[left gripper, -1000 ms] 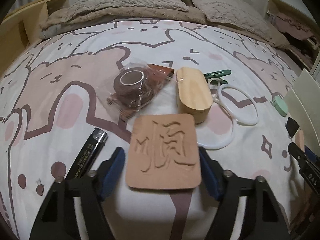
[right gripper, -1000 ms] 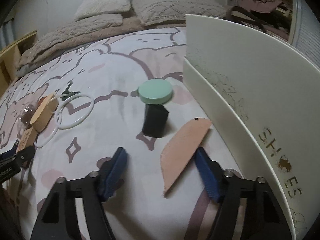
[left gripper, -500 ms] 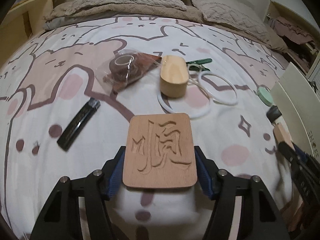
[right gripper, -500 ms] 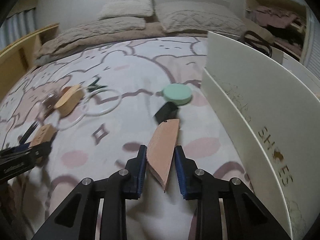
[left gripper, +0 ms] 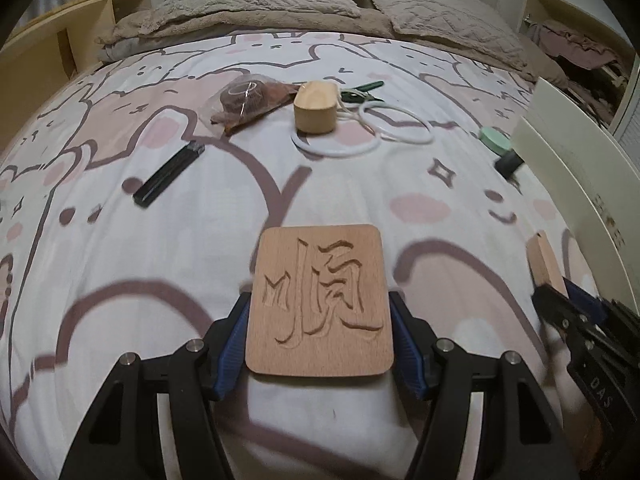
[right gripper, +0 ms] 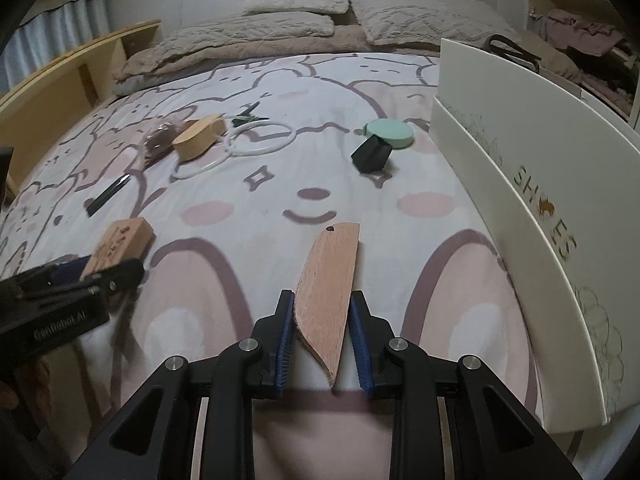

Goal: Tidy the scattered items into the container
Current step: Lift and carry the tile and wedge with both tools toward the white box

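Observation:
My left gripper [left gripper: 320,312] is shut on a square wooden coaster [left gripper: 320,300] carved with a character, held flat above the bed cover. My right gripper [right gripper: 322,308] is shut on a second wooden coaster [right gripper: 330,276], held on edge. Each gripper shows in the other's view: the right gripper [left gripper: 558,292] at the right edge, the left gripper [right gripper: 116,270] at the left. The white shoe box [right gripper: 532,184] stands open to the right. On the cover lie a wooden oval box [left gripper: 316,106], two white rings [left gripper: 394,124], a green disc [right gripper: 390,133], a black block [right gripper: 372,154] and a black lighter [left gripper: 170,172].
A bagged roll of brown tape [left gripper: 248,98] and a green clip [left gripper: 362,90] lie by the oval box. Pillows and a folded quilt [right gripper: 296,20] fill the far end of the bed. A wooden shelf [right gripper: 68,80] runs along the left side.
The right gripper closed on the edge-on coaster and lifted it, rolling it more upright. The left gripper carried its coaster back and to the right, away from the lighter and oval box.

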`<state>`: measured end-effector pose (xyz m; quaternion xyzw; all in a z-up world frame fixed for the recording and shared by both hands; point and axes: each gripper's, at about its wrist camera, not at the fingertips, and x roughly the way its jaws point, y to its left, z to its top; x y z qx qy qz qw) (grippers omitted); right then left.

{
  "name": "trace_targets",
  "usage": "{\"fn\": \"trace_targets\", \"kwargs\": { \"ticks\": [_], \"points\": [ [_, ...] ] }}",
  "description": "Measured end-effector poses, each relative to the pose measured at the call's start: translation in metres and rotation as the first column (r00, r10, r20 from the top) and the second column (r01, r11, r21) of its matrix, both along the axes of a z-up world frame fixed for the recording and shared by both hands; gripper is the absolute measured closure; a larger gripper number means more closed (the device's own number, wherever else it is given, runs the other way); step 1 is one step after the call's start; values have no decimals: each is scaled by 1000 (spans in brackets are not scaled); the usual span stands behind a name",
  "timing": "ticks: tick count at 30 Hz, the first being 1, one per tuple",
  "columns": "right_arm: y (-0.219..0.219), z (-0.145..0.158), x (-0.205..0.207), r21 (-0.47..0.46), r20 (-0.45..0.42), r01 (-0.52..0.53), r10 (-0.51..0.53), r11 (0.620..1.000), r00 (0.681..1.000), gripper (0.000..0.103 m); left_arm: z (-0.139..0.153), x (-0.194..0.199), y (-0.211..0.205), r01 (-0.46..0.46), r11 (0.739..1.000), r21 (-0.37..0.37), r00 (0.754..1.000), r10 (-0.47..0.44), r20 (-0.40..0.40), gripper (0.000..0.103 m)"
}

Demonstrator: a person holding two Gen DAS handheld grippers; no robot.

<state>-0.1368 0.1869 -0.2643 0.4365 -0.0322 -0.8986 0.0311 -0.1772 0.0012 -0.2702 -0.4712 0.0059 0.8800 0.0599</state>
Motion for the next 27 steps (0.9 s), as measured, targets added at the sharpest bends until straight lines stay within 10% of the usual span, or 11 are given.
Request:
{"fn": "trace_targets", "kwargs": {
  "ticks": [27],
  "points": [
    [-5, 24, 42, 12, -19, -81, 82, 997, 996, 76, 25, 61, 14, -36, 998, 41, 999, 36, -1, 39]
  ]
}}
